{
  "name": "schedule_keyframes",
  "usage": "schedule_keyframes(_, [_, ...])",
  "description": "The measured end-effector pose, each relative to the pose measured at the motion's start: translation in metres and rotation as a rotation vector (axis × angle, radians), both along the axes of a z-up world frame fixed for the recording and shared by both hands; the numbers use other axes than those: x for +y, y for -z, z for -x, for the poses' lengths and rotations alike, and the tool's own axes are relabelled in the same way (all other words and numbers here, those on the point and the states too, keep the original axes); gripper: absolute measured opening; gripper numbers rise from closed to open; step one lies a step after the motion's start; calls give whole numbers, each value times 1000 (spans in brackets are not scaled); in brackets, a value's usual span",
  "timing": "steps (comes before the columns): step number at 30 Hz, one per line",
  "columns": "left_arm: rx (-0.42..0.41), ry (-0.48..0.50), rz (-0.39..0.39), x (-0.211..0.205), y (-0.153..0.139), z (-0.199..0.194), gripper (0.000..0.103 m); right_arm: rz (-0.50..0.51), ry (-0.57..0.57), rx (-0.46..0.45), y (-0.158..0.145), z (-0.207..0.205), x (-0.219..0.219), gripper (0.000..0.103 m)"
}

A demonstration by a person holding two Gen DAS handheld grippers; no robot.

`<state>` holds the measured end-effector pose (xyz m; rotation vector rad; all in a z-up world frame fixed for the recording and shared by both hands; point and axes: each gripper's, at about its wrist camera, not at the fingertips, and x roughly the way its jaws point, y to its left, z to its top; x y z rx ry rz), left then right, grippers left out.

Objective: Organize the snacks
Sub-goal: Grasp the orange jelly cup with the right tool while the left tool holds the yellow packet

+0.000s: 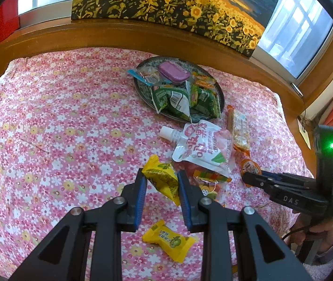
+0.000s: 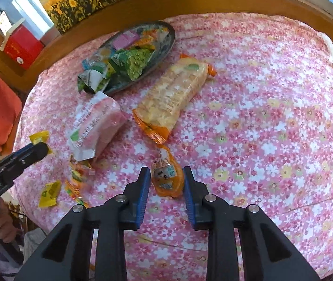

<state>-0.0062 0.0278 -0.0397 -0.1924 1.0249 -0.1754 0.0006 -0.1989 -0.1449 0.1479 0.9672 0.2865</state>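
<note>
Your left gripper [image 1: 162, 176] has its jaws pinched on a yellow candy [image 1: 163, 179], a small pillow-shaped wrapper with green print and crimped ends, tilted so one end pokes up past the blue pads. A second yellow candy [image 1: 168, 241] of the same kind lies flat on the flowered cloth [image 1: 61, 128] just below it.

Your right gripper [image 2: 167, 178] has its jaws spread a little on either side of an orange jelly cup [image 2: 166, 180]. The cup is glossy, with a printed lid showing a small cartoon face, and a thin twisted tail running up towards the cracker pack [image 2: 173, 93]. It lies on the cloth; the right pad looks to be at its edge, the left pad stands just clear.

The cracker pack is long and clear with orange ends, lying aslant beside the dark plate [image 2: 170, 44]. The plate already carries green triangular packets [image 1: 178, 99], a purple tin [image 1: 173, 73] and a blue-edged clear sachet [image 1: 143, 76]. A white and pink spouted pouch [image 1: 201, 145] lies between the plate and your left gripper, resting on a clear bag of coloured sweets [image 1: 209, 181].
</note>
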Motion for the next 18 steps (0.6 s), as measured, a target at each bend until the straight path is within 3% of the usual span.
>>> schedule_keyframes(3, [-3, 0, -1, 0, 1, 1, 28, -1, -7, -22, -3, 0, 0, 23])
schedule_keyframes(18, [-37, 8, -7, -1, -14, -20, 28, -74, -69, -130, -40, 15, -3, 23])
